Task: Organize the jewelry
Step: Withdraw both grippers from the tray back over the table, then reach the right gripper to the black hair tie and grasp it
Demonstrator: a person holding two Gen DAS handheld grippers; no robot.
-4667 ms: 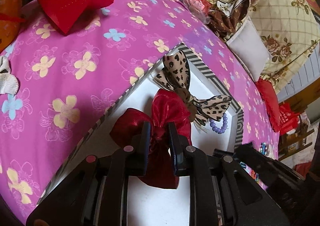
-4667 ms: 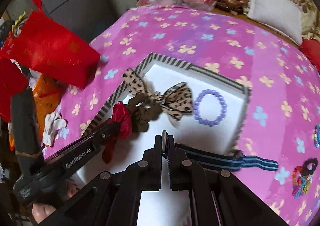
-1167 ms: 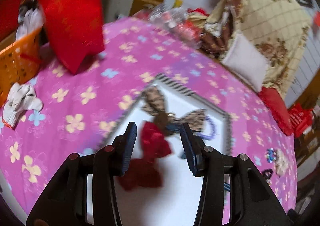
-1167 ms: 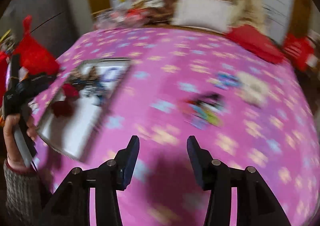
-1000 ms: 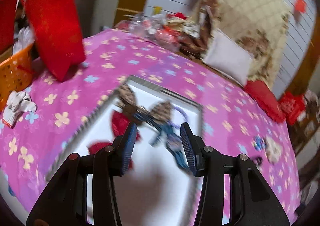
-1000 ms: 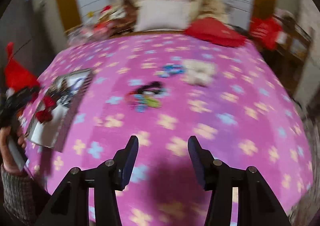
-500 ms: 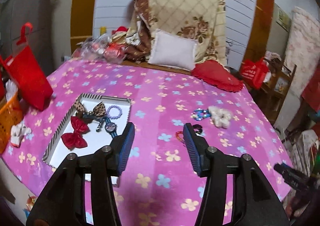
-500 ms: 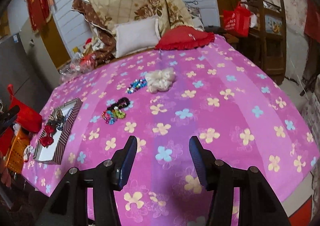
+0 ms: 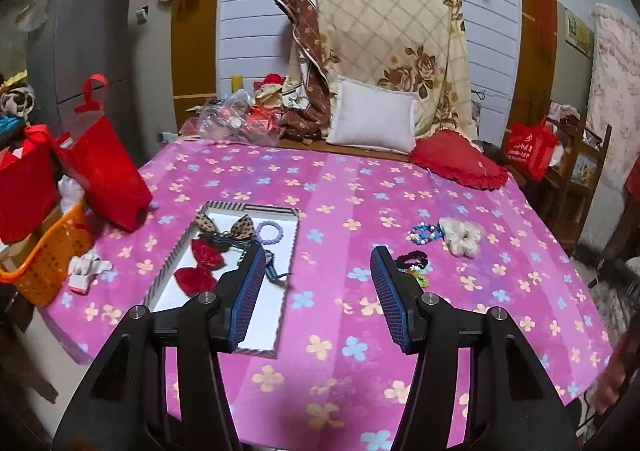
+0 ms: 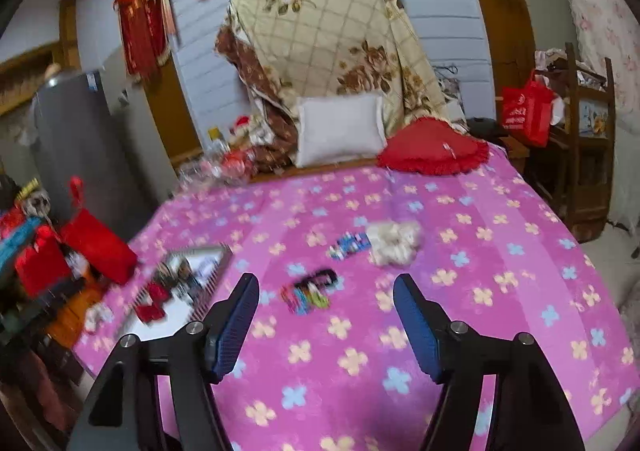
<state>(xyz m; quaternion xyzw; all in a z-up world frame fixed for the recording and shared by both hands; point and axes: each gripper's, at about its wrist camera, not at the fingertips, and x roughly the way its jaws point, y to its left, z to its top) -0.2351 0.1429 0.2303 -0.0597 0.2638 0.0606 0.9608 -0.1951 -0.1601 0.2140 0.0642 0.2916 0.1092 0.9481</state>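
- My left gripper (image 9: 318, 291) hangs open and empty above the striped tray (image 9: 290, 247).
- My right gripper (image 10: 326, 315) is opening, nothing between its jaws.

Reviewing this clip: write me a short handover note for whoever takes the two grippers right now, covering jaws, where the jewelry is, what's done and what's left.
Left gripper: jaws apart, nothing between them.
Right gripper: jaws opening, empty.
In the striped tray: red bow, leopard bow, purple bead bracelet, and a blue-strapped watch hanging over the tray's edge.
On the pink cloth: blue bead bracelet, white scrunchie, dark and multicolour hair ties.
Left to do: move those loose pieces into the tray.
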